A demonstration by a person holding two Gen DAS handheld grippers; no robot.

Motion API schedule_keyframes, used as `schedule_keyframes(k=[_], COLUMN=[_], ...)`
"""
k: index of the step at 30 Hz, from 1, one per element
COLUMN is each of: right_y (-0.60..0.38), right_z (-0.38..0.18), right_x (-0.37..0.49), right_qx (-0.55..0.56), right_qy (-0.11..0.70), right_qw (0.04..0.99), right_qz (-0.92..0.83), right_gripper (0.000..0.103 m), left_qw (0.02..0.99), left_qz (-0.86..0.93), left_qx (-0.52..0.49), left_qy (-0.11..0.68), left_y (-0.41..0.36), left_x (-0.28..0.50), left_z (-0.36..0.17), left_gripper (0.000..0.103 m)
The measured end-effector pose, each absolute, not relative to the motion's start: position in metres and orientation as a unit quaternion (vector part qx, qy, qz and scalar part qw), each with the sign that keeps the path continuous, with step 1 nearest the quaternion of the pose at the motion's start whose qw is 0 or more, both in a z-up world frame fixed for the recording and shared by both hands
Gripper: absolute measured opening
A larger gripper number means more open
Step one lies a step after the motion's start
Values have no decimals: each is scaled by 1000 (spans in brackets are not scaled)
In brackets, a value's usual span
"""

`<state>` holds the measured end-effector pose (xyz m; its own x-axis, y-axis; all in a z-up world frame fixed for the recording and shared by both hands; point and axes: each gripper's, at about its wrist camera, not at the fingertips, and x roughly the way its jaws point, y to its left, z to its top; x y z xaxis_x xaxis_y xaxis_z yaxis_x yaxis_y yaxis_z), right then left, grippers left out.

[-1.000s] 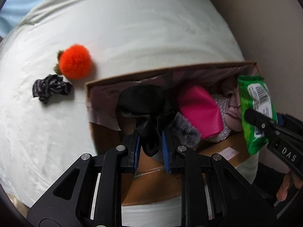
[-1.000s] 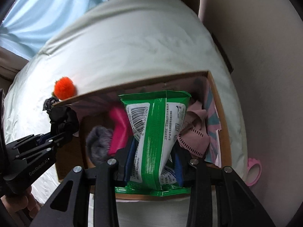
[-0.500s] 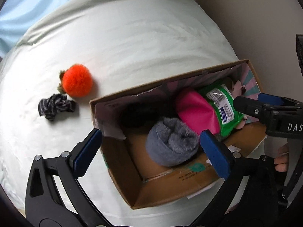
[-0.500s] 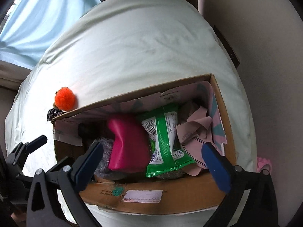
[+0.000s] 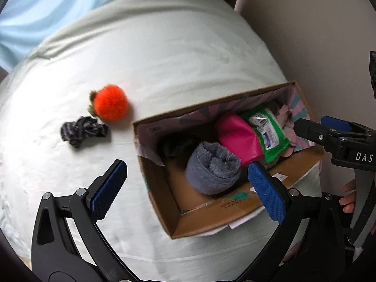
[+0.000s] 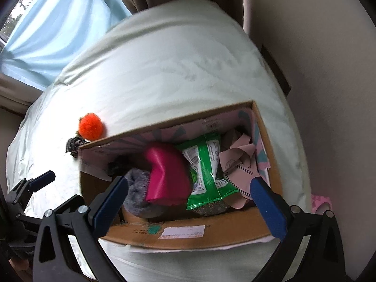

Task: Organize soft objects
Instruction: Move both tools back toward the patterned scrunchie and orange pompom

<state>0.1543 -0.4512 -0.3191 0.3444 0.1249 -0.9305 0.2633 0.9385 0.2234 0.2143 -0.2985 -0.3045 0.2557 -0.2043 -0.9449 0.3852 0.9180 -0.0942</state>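
A cardboard box (image 5: 174, 221) (image 6: 188, 237) sits on a pale bed. Inside lie a black cloth (image 5: 175, 146), a grey fuzzy roll (image 5: 211, 169) (image 6: 138, 199), a magenta pouch (image 5: 237, 138) (image 6: 168, 176), a green wipes pack (image 5: 268, 131) (image 6: 206, 171) and a pink mask (image 6: 237, 162). An orange pompom (image 5: 109, 105) (image 6: 90, 129) and a striped dark cloth (image 5: 82, 132) (image 6: 72, 144) lie on the bed left of the box. My left gripper (image 5: 185, 188) is open and empty above the box's near left. My right gripper (image 6: 188, 199) is open and empty above the box.
The bed (image 5: 164, 58) meets a beige wall (image 6: 329, 70) at the right. Light blue curtains (image 6: 47, 30) hang at the back left. A pink object (image 6: 322, 204) lies at the bed's right edge. The right gripper also shows in the left wrist view (image 5: 329, 136).
The left gripper let go of the black cloth and the right let go of the green wipes pack; both now lie in the box. Both grippers opened and drew back.
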Motion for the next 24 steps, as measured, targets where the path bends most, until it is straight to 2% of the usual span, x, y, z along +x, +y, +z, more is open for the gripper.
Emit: schedule_keyframes(k=[12,24], right_y=[-397,-271], right_z=[-207,-114], right_x=[112,66], right_qx=[116,70], right_qy=[507,434], right_qw=[853,898], right_qz=[-40,-1], right_gripper=[103,103], left_qw=[842,887], left_qz=[-160,-102], left_qx=[32,-8], left_qy=[514,450], left_y=[-216,-80], left_x=[169,116], left_z=[-207,-122], left_gripper=[102,102])
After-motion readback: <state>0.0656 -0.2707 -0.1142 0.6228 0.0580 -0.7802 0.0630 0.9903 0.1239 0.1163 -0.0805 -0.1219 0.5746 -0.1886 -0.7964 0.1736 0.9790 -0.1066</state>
